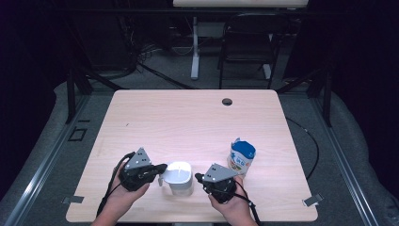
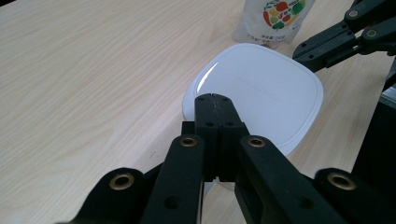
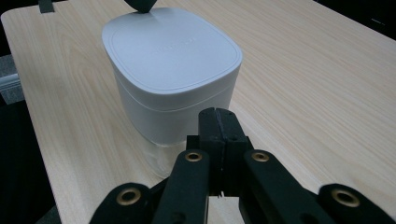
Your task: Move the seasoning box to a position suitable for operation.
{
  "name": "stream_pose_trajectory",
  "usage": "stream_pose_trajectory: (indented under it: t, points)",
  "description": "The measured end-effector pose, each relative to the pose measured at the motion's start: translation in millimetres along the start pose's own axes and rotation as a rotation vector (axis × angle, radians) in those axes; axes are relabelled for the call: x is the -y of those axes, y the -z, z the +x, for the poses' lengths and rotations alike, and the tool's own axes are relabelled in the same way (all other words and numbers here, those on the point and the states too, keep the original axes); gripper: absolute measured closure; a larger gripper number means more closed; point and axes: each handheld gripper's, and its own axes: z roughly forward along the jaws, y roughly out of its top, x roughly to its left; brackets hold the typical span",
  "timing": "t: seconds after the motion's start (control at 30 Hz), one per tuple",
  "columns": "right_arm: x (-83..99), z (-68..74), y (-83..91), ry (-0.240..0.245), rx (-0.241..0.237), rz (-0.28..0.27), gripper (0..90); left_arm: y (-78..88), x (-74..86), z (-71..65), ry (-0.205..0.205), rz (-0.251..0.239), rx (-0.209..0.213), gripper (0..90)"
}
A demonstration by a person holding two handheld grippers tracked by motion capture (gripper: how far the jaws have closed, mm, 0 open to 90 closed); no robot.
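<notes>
On table (image 1: 155, 117): one white container (image 1: 179, 177), one pouch (image 1: 241, 157); left gripper (image 1: 161, 168), right gripper (image 1: 197, 177), jaws clenched, empty.

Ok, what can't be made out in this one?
- Container contents: its lid is on in both gripper views.
- Pouch top: cut off by the upper edge in the left gripper view; its print is too small in the high view.
- Left gripper contact with the container: its shut jaws cover the rim there.
- Right gripper: jaws shut, a touch on the container can't be told.
</notes>
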Motion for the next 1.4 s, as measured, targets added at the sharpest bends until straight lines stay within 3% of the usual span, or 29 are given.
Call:
stream_pose_trajectory:
  t: [0.5,1.4]
  points:
    - [0.9,-0.6,-1.4,0.001,-0.006,0.005,90.0,1.5,3.3,2.2,0.021,-0.014,0.002,90.0]
    - [1.4,0.4,-3.1,-0.001,-0.006,0.006,90.0,2.2,6.4,1.6,0.019,-0.032,0.002,90.0]
